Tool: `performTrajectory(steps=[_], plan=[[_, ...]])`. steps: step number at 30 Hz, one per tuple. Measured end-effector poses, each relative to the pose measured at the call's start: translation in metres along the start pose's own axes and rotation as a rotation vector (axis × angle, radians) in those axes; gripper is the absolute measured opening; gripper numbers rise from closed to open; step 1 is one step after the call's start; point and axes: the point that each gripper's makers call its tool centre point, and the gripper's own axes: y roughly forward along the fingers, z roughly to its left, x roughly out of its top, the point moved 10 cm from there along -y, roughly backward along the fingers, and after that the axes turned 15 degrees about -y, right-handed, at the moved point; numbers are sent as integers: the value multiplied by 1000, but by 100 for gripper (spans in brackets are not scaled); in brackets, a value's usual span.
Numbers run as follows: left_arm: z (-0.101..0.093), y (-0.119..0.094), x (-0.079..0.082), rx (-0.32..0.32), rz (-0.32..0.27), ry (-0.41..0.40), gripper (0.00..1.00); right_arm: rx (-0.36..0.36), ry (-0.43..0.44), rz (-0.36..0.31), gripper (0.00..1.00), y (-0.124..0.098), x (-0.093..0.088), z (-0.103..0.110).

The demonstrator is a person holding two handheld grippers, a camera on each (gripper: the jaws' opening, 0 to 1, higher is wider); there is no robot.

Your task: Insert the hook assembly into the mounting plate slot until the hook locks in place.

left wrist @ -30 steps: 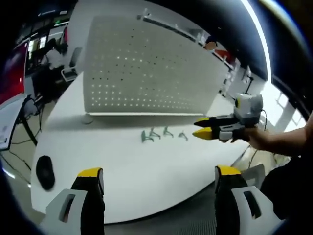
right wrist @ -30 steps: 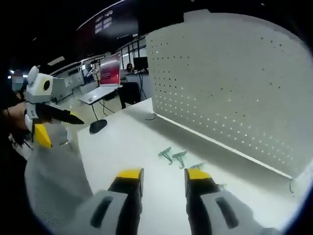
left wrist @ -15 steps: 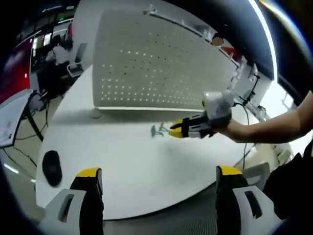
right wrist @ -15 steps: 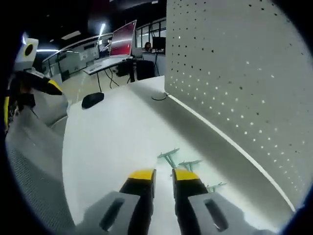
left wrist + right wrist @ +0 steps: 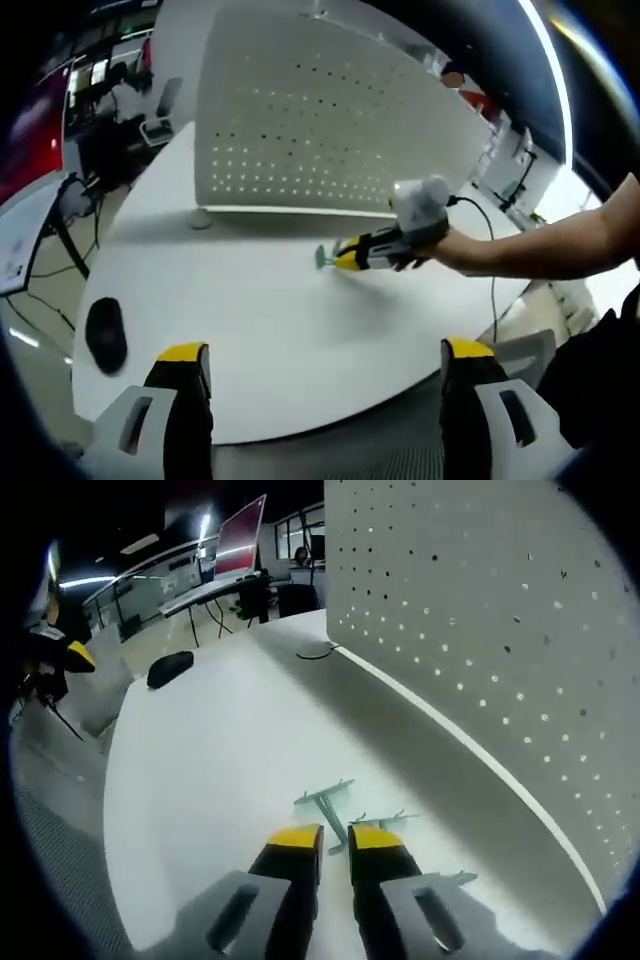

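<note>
Several green hooks lie on the white table [image 5: 200,760] in front of the upright white pegboard mounting plate [image 5: 480,610] [image 5: 320,130]. My right gripper [image 5: 334,838] is down at the table with its jaws nearly together. The stem of the nearest hook [image 5: 328,802] runs into the narrow gap between the fingertips [image 5: 295,838], with table showing on both sides of it. Two more hooks [image 5: 385,822] [image 5: 450,878] lie to the right. In the left gripper view the right gripper [image 5: 345,258] reaches in from the right, and a hook [image 5: 323,256] shows at its tip. My left gripper [image 5: 325,352] is wide open and holds nothing.
A black mouse [image 5: 105,335] [image 5: 170,668] lies at the table's left end, and a cable [image 5: 315,652] sits by the plate's foot. A person's arm [image 5: 540,255] holds the right gripper. Desks, monitors and chairs [image 5: 235,570] stand beyond the table. The table's front edge [image 5: 330,420] curves just past my left jaws.
The right gripper has moved further left and forward along the table, so a hook's stem now lies between its tips. The gap between its jaws has narrowed slightly. The left gripper stays open.
</note>
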Motion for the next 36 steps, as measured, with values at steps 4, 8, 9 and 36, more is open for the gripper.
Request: performTrajectory(steps=[4,8,9,36], plan=[[0,0,-2,1,5,-1,97,18,18,10,8,4,-3,-1],[0,-2,-3,4,10,-5,97,28,12,6,7,6,-4,-4],[0,-2,-4,6,10,-6,96,31,13,6,6,5,-4,-5],[-2,17,30,-32,-32,97,92,26,258,-165,0,-75,25,-1]])
